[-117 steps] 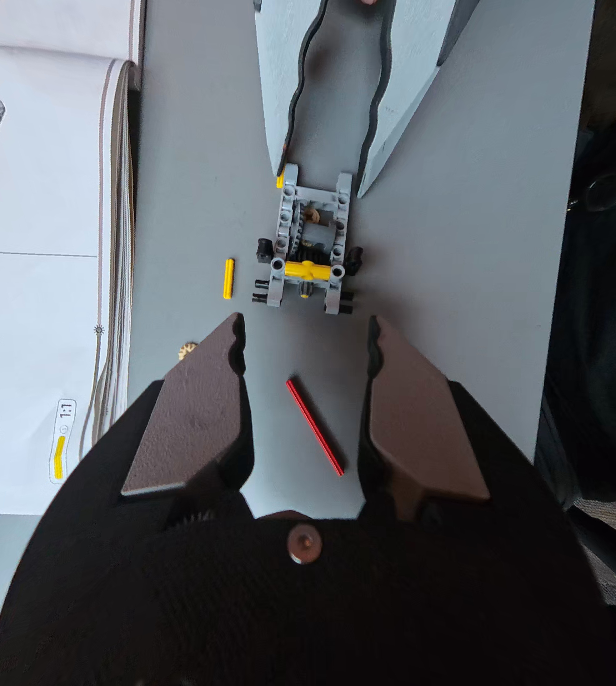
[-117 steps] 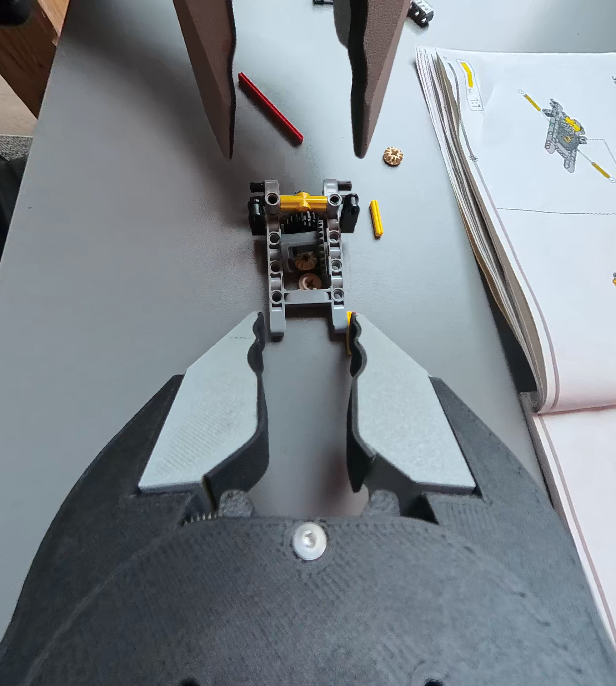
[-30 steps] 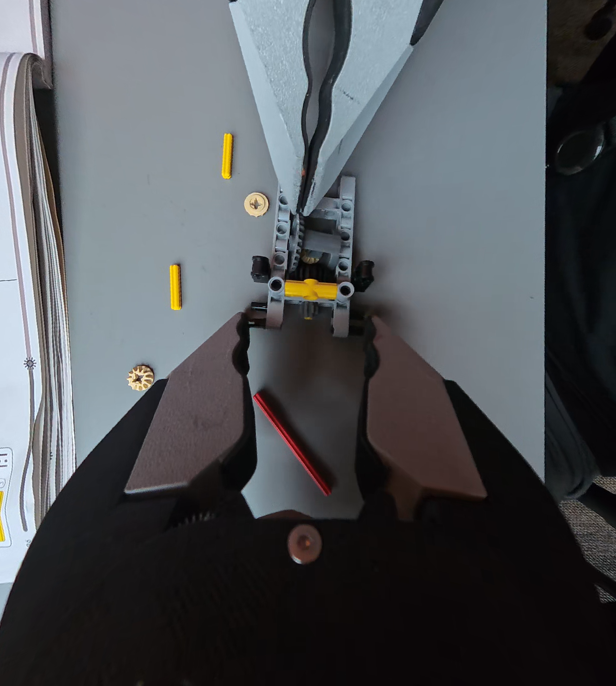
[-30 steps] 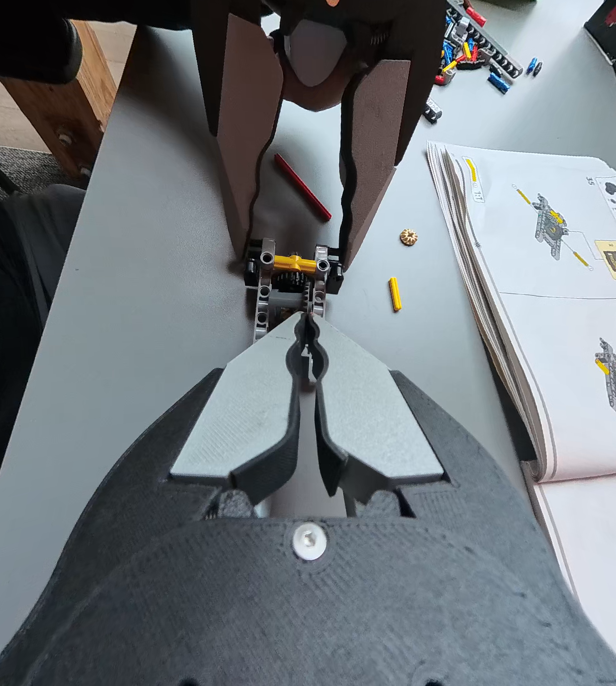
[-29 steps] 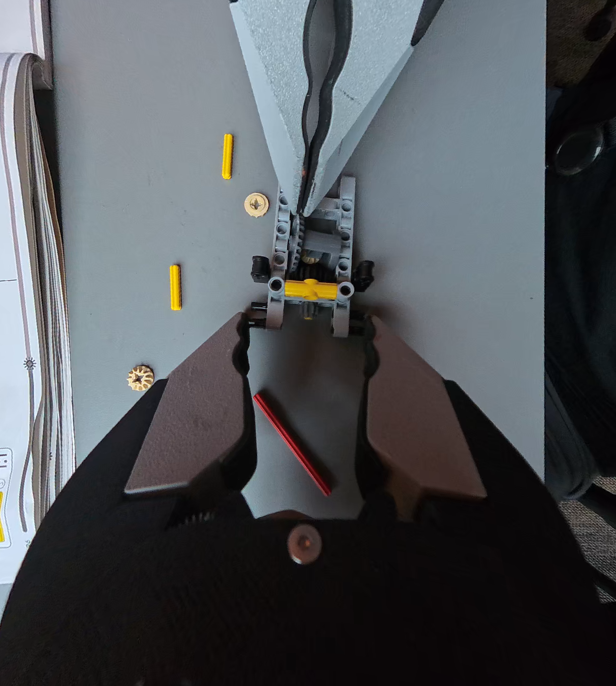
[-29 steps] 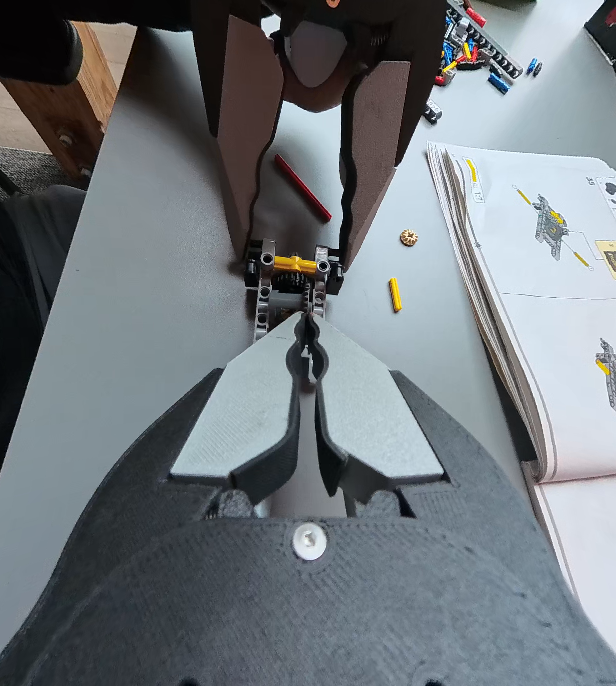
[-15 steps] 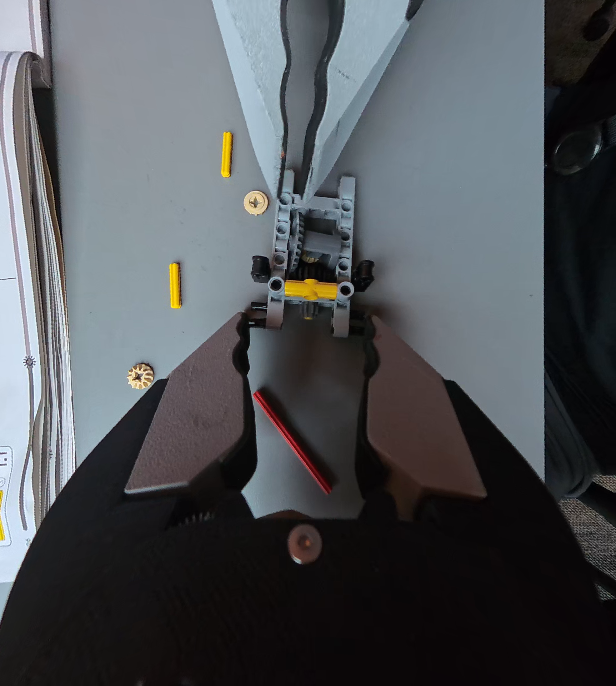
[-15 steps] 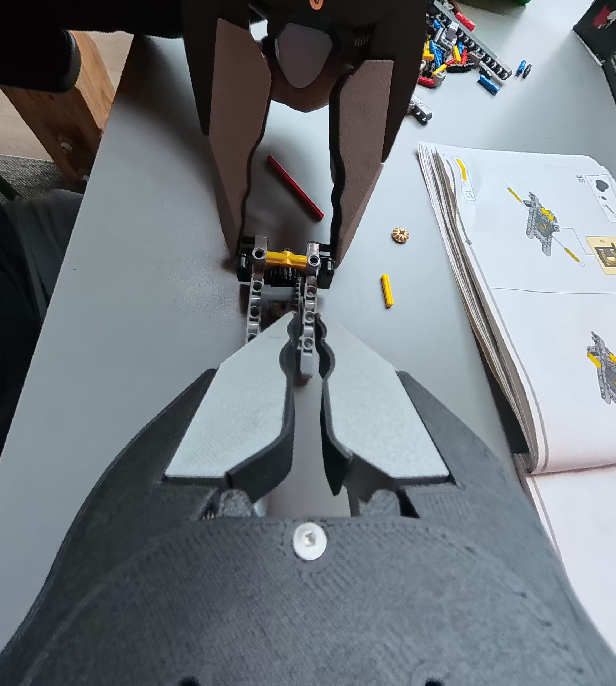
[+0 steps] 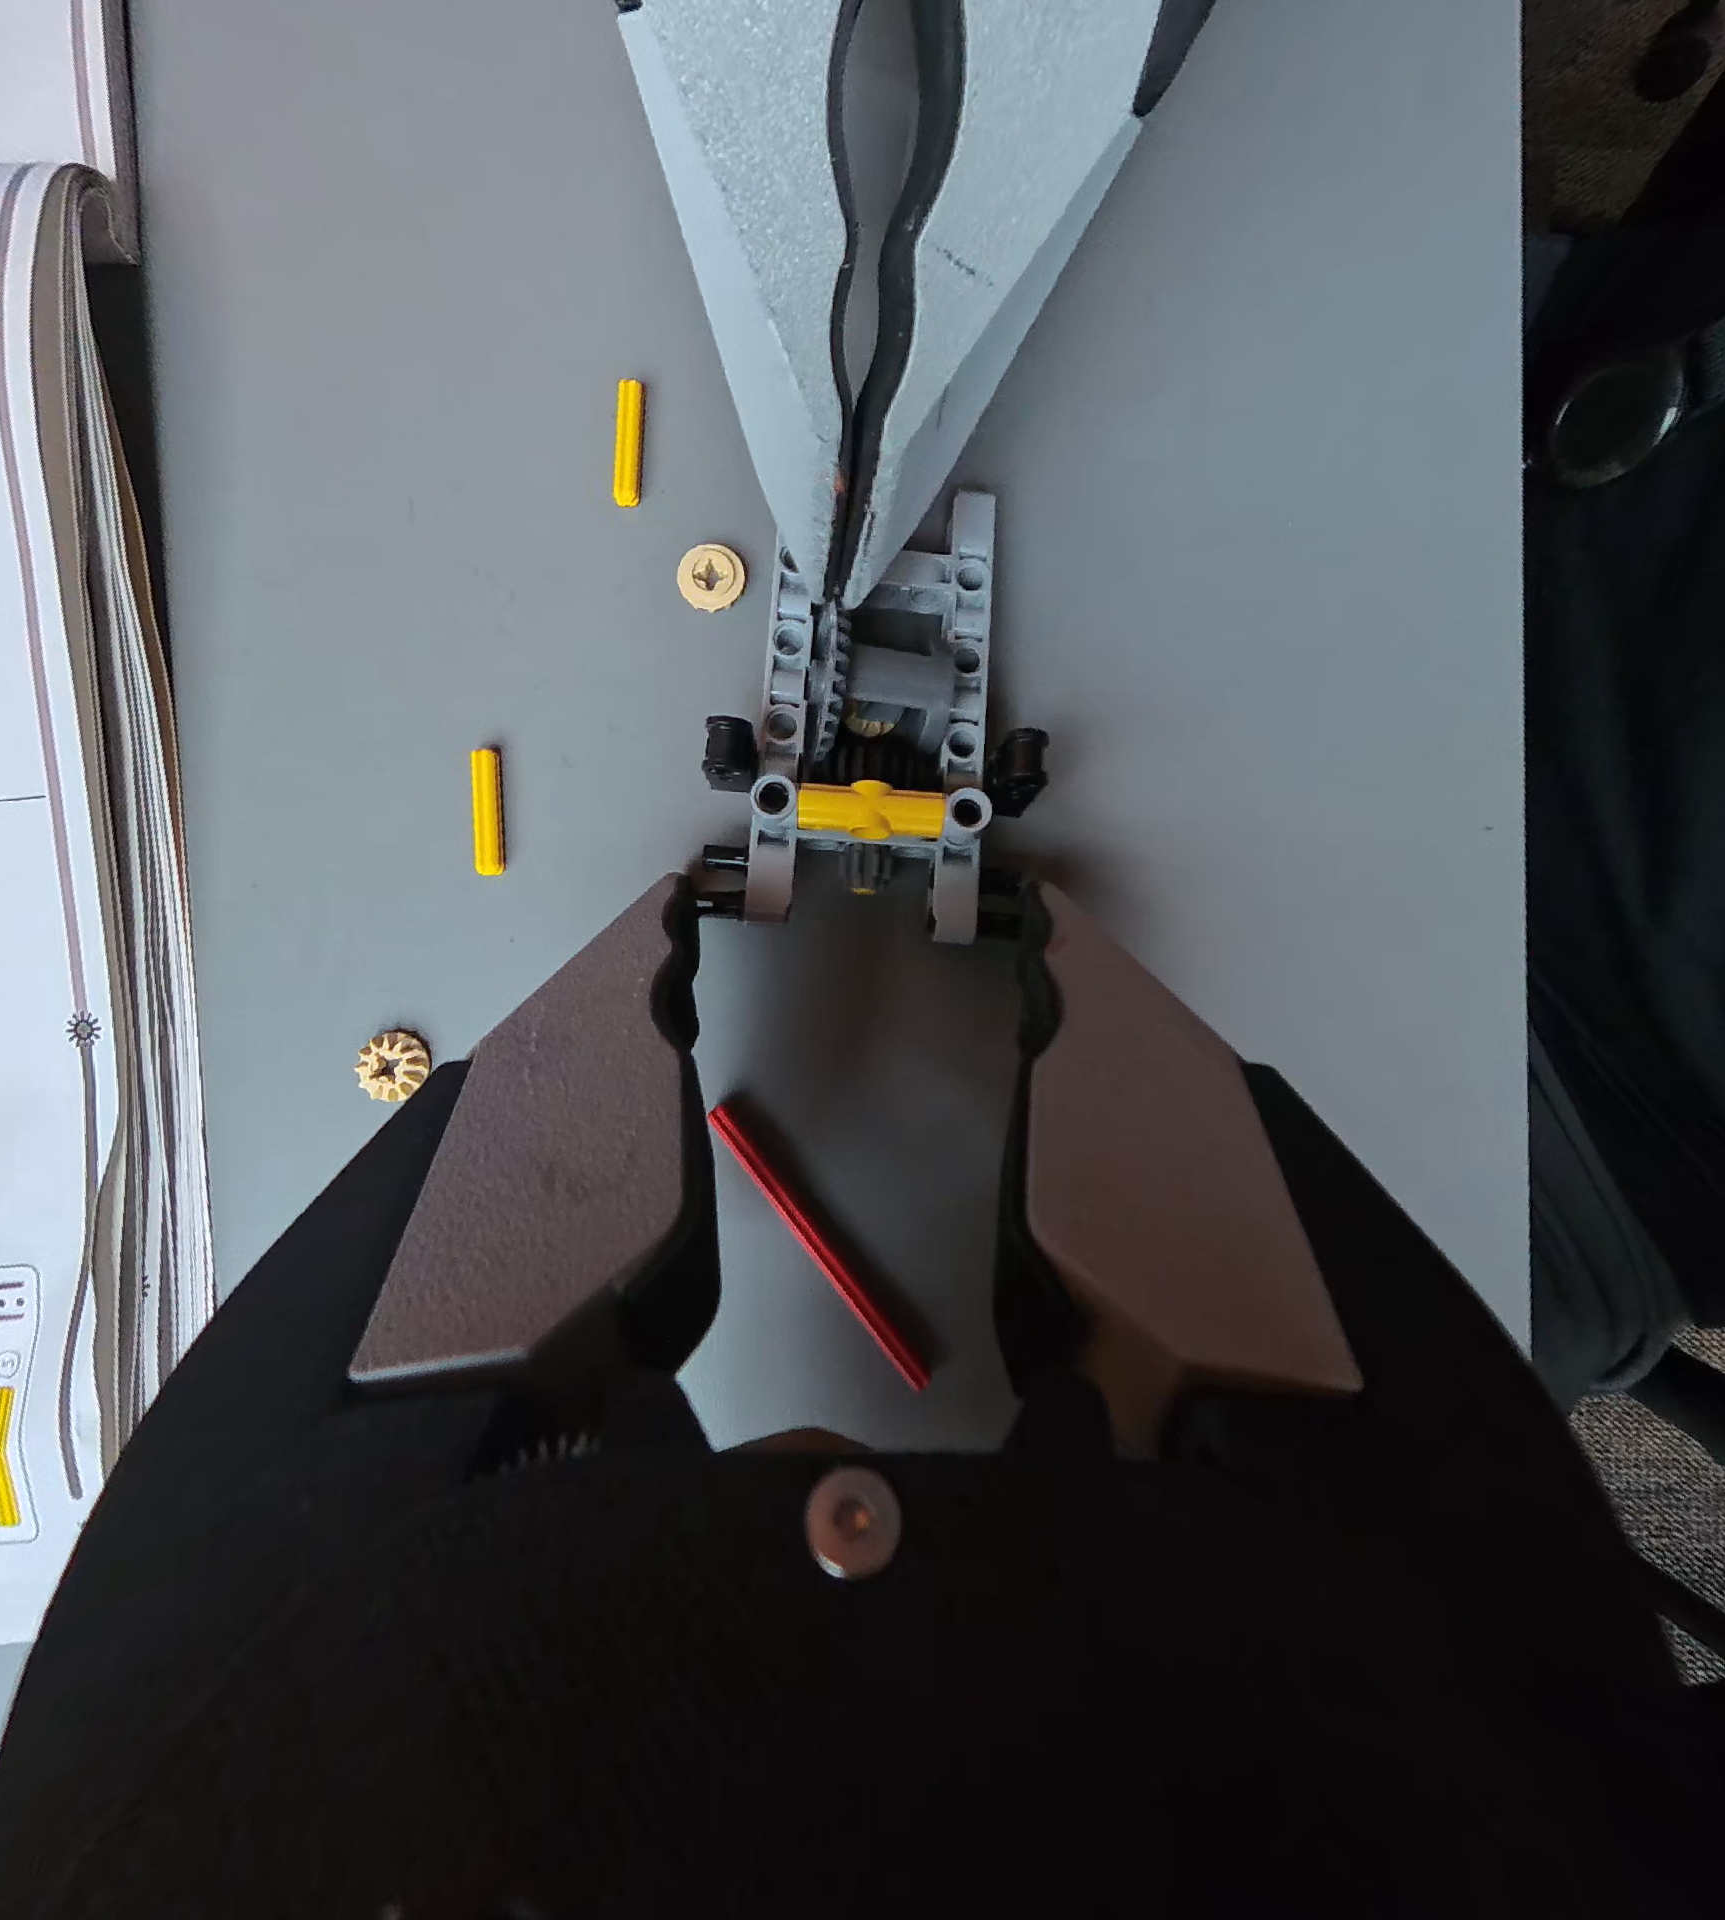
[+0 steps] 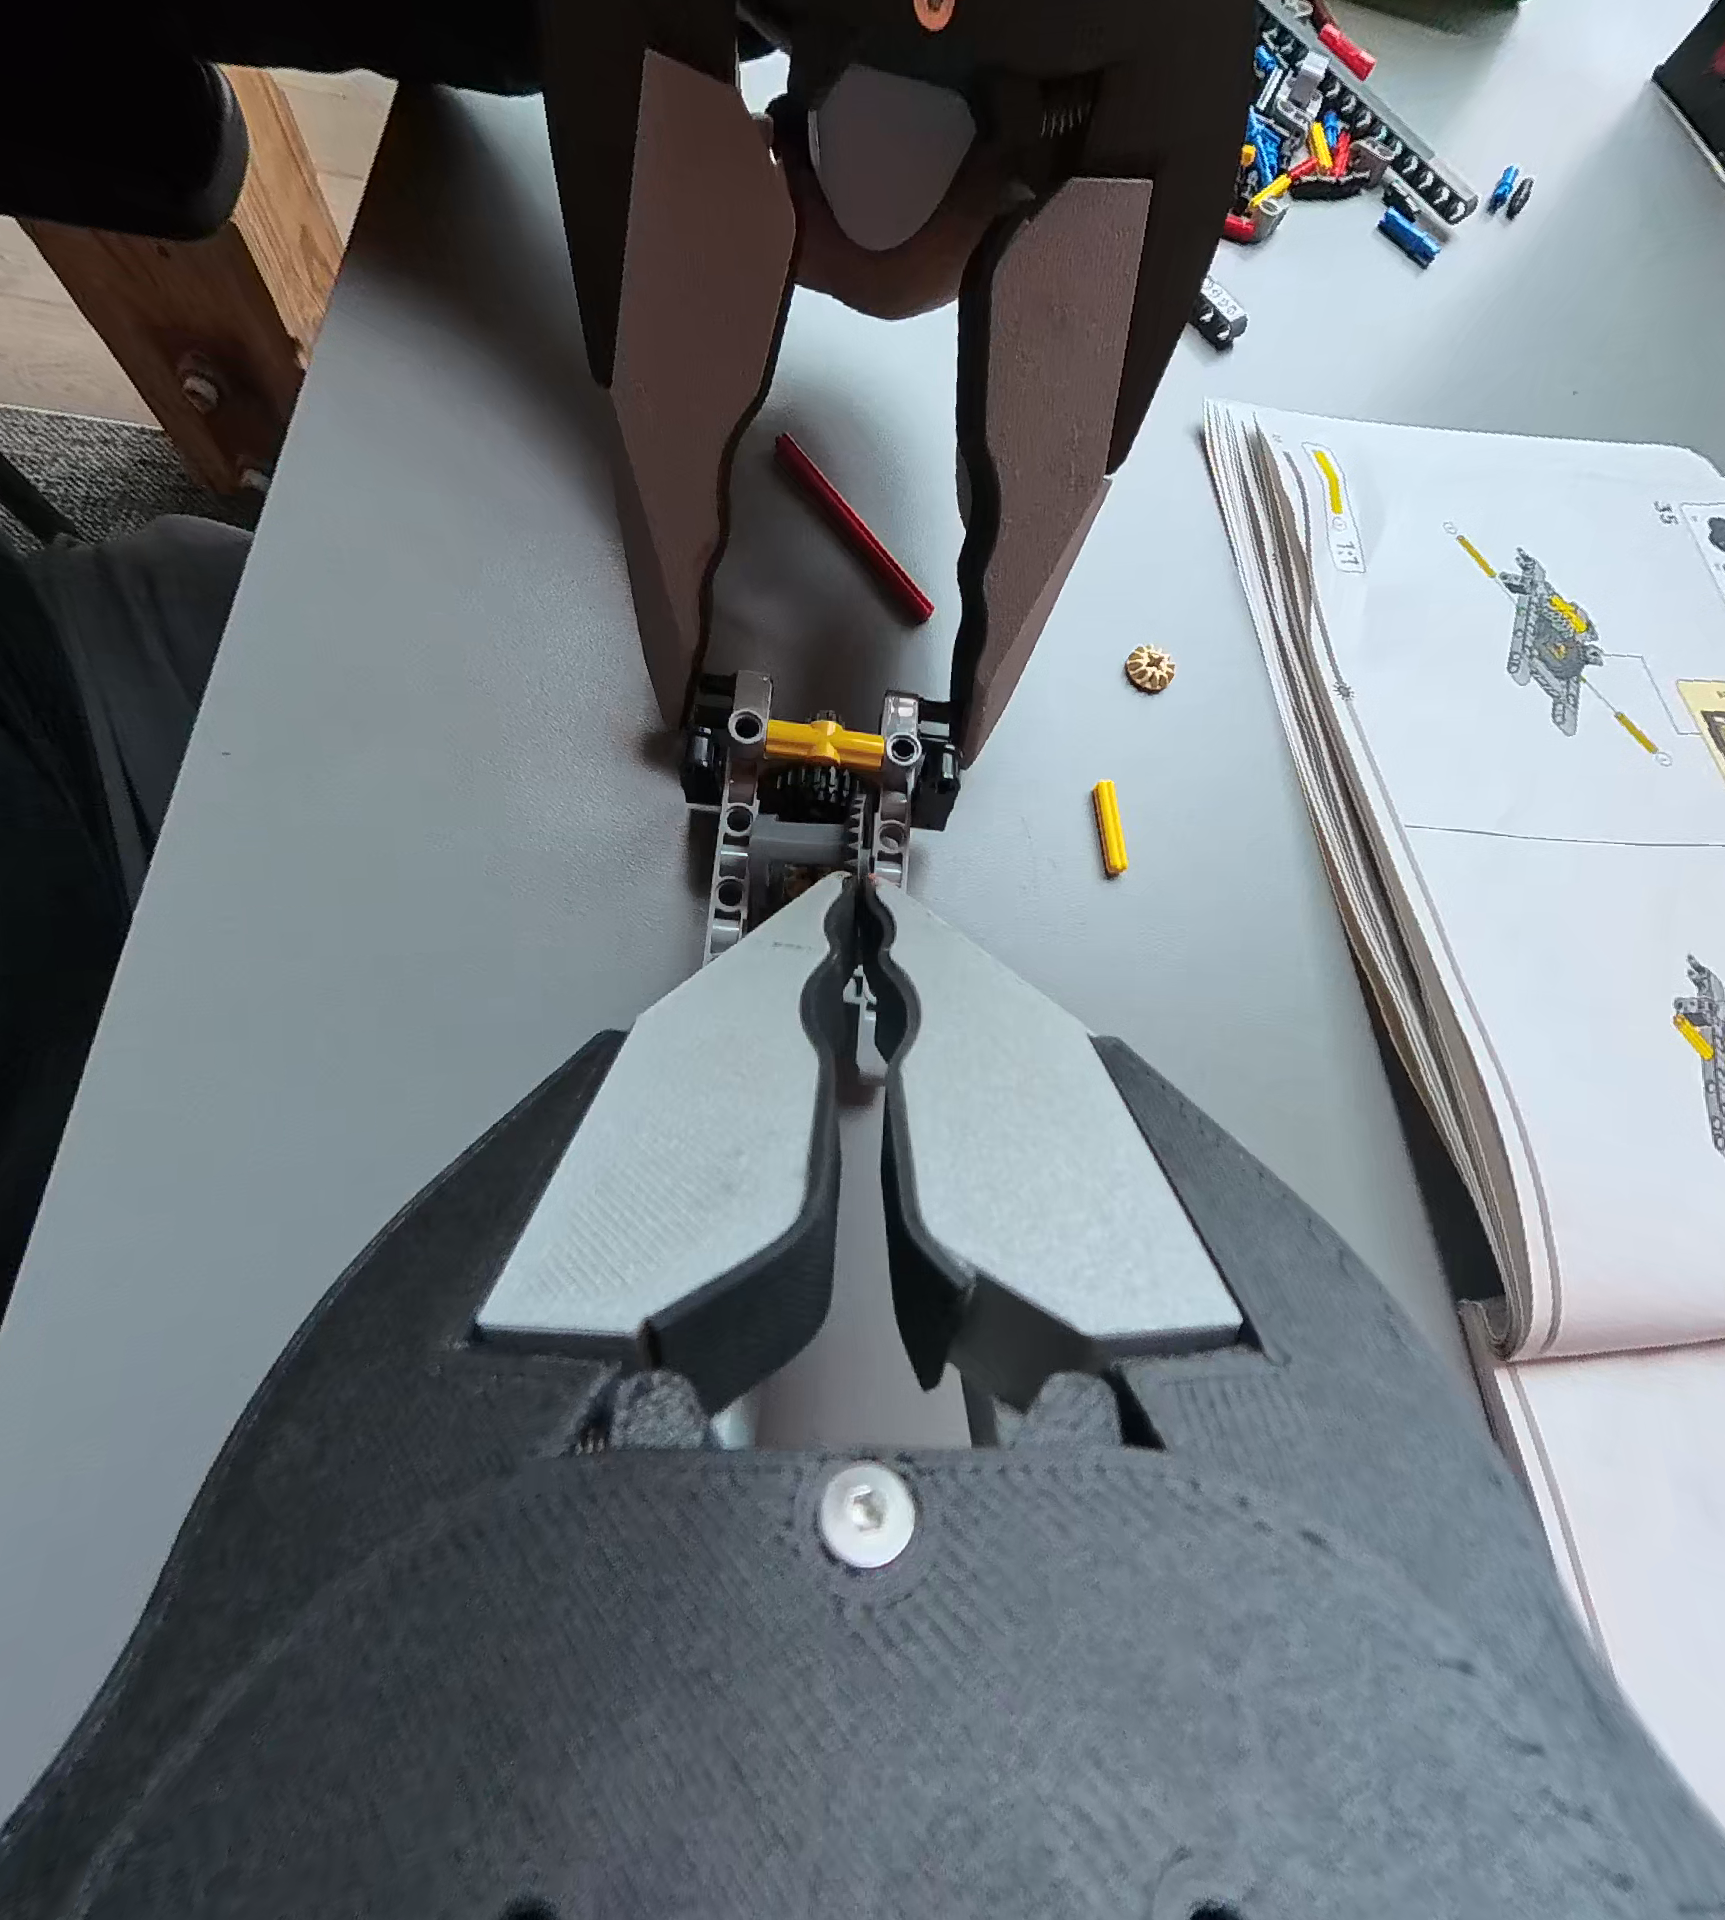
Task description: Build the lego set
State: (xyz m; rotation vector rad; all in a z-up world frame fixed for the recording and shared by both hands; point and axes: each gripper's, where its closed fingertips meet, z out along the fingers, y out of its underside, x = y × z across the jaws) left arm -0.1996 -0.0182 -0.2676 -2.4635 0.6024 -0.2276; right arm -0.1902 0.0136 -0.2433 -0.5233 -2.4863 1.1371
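both grippers are set on one small grey lego frame (image 9: 873, 748) from opposite ends. left gripper (image 9: 863, 914), brown fingers, is spread to the width of the frame, and its tips are pressed against the black pins at the frame's near end, so the frame is braced between them. right gripper (image 10: 860, 883), grey fingers, is closed almost fully, tips meeting on one side beam of the frame at its far end as seen from the left wrist. whether a small part is pinched between those tips cannot be told. a yellow cross piece (image 9: 870, 811) is seen across the frame just ahead of the left fingertips, with black gears behind it. a red rod (image 9: 818, 1246) is lying flat on the grey table (image 9: 1253, 623) between the left fingers, slanted, not touched. left of the left gripper, a tan gear (image 9: 391, 1065) is lying close beside the finger, and a yellow pin (image 9: 487, 812) is farther ahead. a second yellow pin (image 9: 628, 443) and a tan round disc (image 9: 711, 575) are lying near the right gripper's tips, the disc just beside the frame. an open instruction booklet (image 10: 1523, 831) is spread to the right of the right gripper. a heap of loose lego pieces (image 10: 1346, 156) is seen far ahead of the right gripper, behind the left one. frame is resting on the table.
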